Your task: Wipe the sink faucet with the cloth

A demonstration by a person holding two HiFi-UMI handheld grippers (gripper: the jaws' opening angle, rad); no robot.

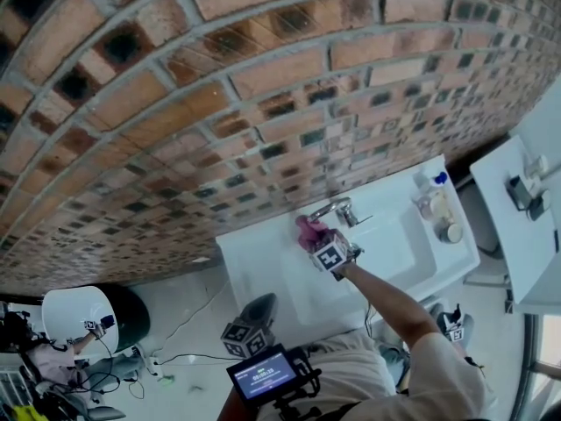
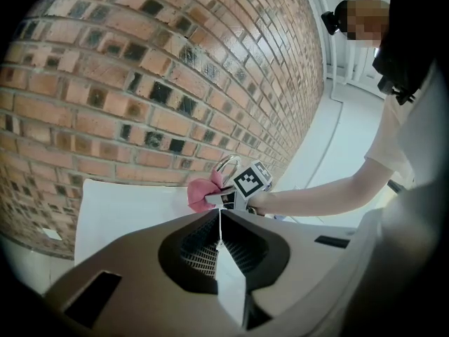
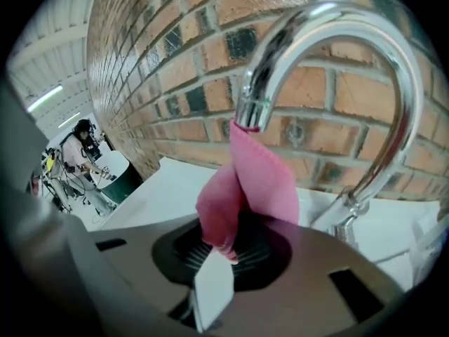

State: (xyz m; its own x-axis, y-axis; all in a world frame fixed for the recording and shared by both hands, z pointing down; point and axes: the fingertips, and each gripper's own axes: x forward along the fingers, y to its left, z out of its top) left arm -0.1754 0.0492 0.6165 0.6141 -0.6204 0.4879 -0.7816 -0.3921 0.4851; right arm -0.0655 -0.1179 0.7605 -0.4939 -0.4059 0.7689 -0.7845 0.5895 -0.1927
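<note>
A chrome arched faucet (image 3: 337, 55) rises from a white sink (image 1: 263, 266) against a brick wall. My right gripper (image 3: 221, 248) is shut on a pink cloth (image 3: 249, 181), whose top edge touches the spout's mouth. In the head view the pink cloth (image 1: 309, 232) sits just left of the faucet (image 1: 337, 210), with my right gripper (image 1: 316, 239) behind it. My left gripper (image 2: 219, 241) is held back near my body, jaws together with nothing between them. From it I see the cloth (image 2: 203, 192) and the faucet (image 2: 226, 163) beyond.
Bottles and a small jar (image 1: 436, 204) stand at the sink's right end. A white counter (image 1: 517, 226) lies further right. A white round bin (image 1: 83, 318) and cables sit on the floor to the left, where another person (image 3: 81, 153) stands.
</note>
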